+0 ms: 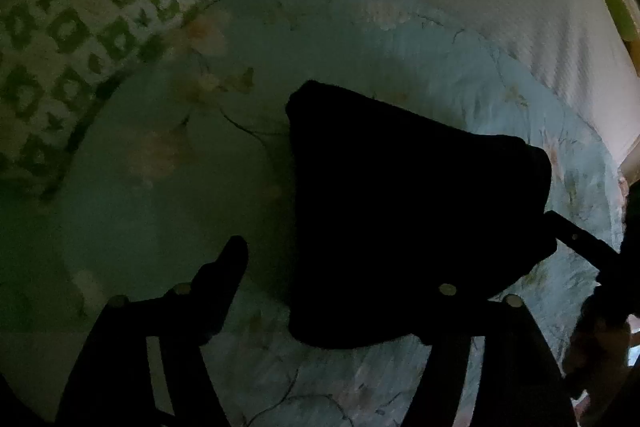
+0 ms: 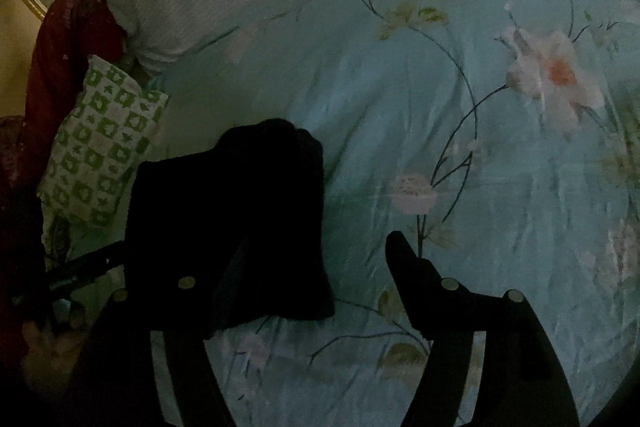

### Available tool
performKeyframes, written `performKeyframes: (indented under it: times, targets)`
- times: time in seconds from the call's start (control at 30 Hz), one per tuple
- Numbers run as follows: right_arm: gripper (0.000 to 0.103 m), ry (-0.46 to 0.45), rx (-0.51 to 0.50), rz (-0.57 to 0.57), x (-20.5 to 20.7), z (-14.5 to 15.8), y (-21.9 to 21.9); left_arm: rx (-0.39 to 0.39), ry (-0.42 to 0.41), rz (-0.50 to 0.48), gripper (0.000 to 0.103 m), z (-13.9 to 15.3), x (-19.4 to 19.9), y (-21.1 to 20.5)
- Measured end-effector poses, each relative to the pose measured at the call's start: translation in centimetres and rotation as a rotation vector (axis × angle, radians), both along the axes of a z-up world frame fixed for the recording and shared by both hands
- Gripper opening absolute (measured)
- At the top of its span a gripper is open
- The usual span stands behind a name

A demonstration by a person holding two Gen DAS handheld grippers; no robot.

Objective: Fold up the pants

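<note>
The pants [image 1: 408, 219] lay folded in a dark bundle on the bed [image 1: 460, 87]. The left claw [image 1: 340, 275] and right claw [image 2: 312, 267] both stood apart, gripping nothing. Judged from this, the release should finish by drawing each claw straight back toward six o'clock, so no finger snags the fold.

The folded pants [image 1: 408, 211] are black. Under them lies a pale blue bedsheet [image 2: 420, 99] printed with pink-and-white flowers on thin dark stems. At ten o'clock in the left wrist view, a pillow [image 1: 80, 27] carries a green-and-white check. A sleeve [image 2: 68, 51] is dark red.
</note>
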State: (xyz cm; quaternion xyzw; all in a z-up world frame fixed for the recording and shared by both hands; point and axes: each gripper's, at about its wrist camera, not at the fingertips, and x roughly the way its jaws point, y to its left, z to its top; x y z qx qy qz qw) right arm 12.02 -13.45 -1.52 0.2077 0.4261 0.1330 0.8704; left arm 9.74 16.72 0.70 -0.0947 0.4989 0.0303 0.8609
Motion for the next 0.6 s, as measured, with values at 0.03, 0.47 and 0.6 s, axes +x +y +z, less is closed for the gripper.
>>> performKeyframes:
  times: [0.03, 0.47, 0.6]
  targets:
    - [0.070, -0.011, -0.003, 0.007, -0.4, 0.3, 0.2, 0.011, -0.012, 0.001, 0.074, 0.2, -0.6, -0.2]
    - [0.084, -0.157, -0.144, 0.120, -5.4, 3.2, 4.2, 0.110, -0.048, 0.011, 0.080, 0.8, -4.6, -2.2]
    - [0.089, -0.171, -0.171, 0.147, -6.2, 2.8, 5.5, 0.160, -0.075, 0.011, 0.081, 0.8, -5.7, -3.0]
